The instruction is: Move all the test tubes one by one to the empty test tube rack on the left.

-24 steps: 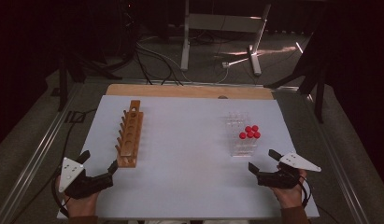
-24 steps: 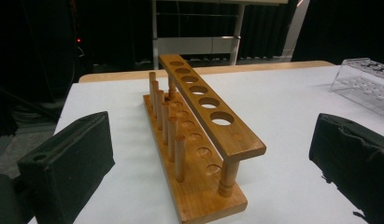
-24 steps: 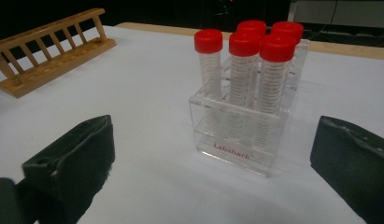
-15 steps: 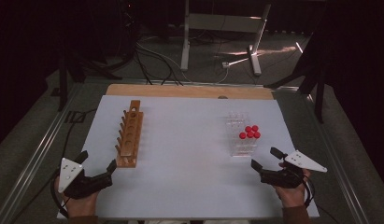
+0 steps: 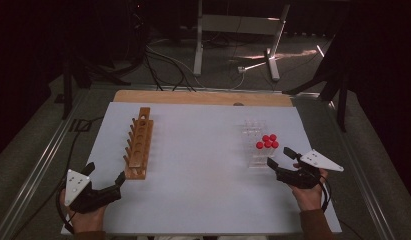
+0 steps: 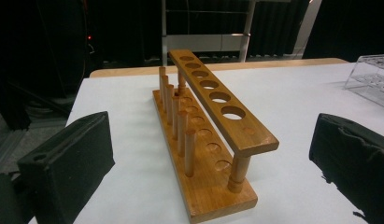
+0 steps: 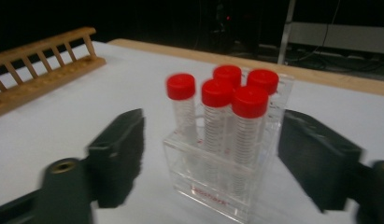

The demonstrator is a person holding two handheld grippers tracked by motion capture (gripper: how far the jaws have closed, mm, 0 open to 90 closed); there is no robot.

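Observation:
An empty wooden tube rack point(image 5: 139, 145) lies lengthwise on the left of the white sheet. My left gripper point(image 5: 104, 172) stands open just short of its near end. In the left gripper view the wooden rack point(image 6: 217, 116) runs away between the wide-apart jaws of my left gripper point(image 6: 210, 140). On the right, a clear plastic rack point(image 5: 257, 159) holds several red-capped tubes point(image 5: 268, 141). My right gripper point(image 5: 279, 163) is open beside its near right corner. In the right gripper view the tubes point(image 7: 217, 93) and clear rack point(image 7: 213, 186) stand beyond the open right gripper point(image 7: 213, 144), untouched.
The white sheet point(image 5: 203, 190) covers the table, with a bare wooden strip point(image 5: 193, 97) along its far edge. Metal rails run down both sides. Cables and a stand's legs point(image 5: 270, 65) lie on the dark floor beyond. The wooden rack point(image 7: 40, 70) shows at the far left of the right gripper view.
My right gripper has moved a little away from the person, closer to the clear rack. The left gripper and both racks have stayed put.

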